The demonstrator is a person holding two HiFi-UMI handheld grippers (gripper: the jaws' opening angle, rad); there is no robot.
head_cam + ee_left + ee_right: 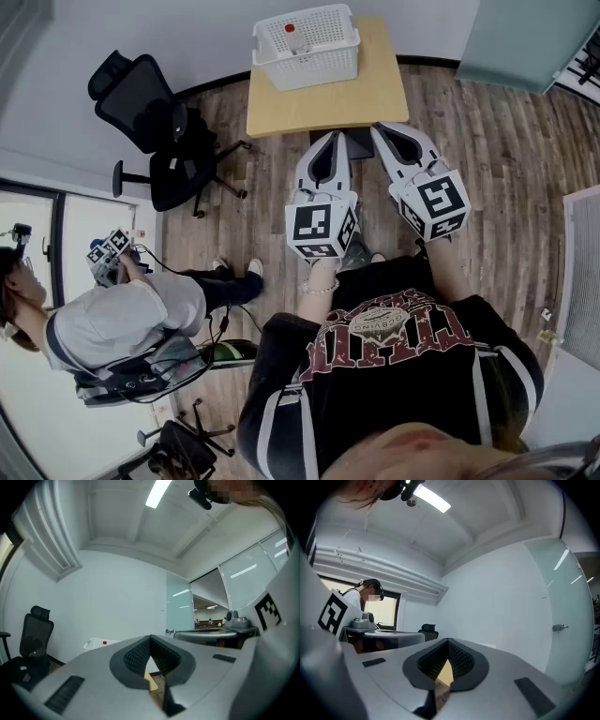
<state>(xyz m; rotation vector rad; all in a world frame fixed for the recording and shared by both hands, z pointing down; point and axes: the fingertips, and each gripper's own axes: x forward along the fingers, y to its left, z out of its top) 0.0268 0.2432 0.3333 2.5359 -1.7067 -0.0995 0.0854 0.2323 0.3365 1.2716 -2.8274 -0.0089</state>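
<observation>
I hold both grippers low in front of me, side by side, pointing at a small wooden table (378, 92). The left gripper (330, 137) is shut with nothing between its jaws; its tips meet in the left gripper view (150, 637). Just to its right, the right gripper (381, 128) is likewise shut and empty, its tips touching in the right gripper view (448, 641). Both tips hover at the table's near edge. A white slotted basket (307, 45) stands at the table's far end, also seen from the left gripper (100, 643). A small red-capped item (290, 28) lies inside it.
A black office chair (155, 122) stands left of the table on the wood floor. Another person (122, 319) sits at the lower left, holding a marker-cube gripper (108, 253). A frosted glass door (525, 37) is at the upper right. White walls lie behind the table.
</observation>
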